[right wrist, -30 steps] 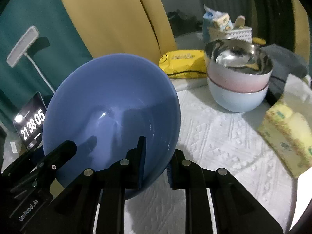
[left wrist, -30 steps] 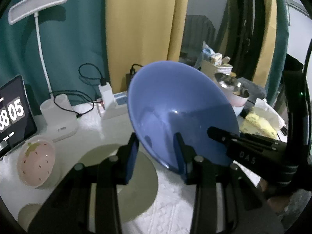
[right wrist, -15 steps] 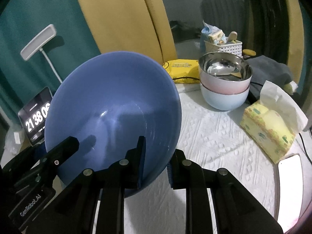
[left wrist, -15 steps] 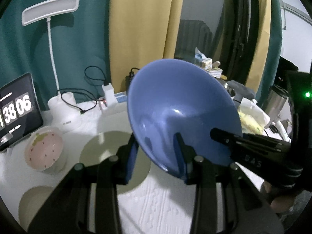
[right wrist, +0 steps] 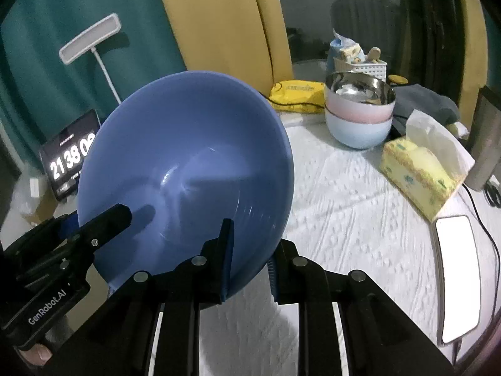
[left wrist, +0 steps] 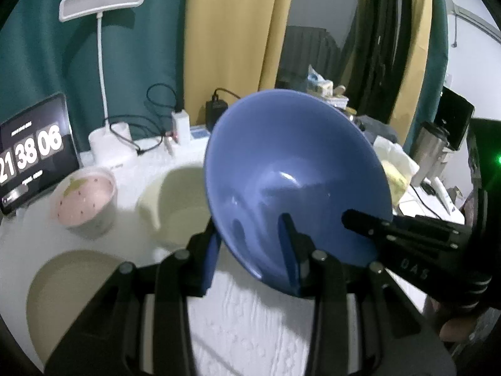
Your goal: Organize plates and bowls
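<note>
The blue bowl (left wrist: 294,181) hangs tilted in the air above the white surface (right wrist: 353,206), its rim pinched from two sides: the left tongs (left wrist: 250,250) clamp the near-left edge and the right tongs (right wrist: 250,253) the near-right edge, one finger inside and one outside the wall. Bare cloth lies open to the right, up to the stacked bowls (right wrist: 360,109) and tissue pack (right wrist: 419,172) far right. To the left stand a cream bowl (left wrist: 175,200), a pink strawberry bowl (left wrist: 84,203) and a cream plate (left wrist: 72,294).

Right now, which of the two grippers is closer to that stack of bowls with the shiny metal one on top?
Right. The right gripper pinches the blue bowl on the side facing the stack of bowls; the left gripper holds the rim's far side.
</note>
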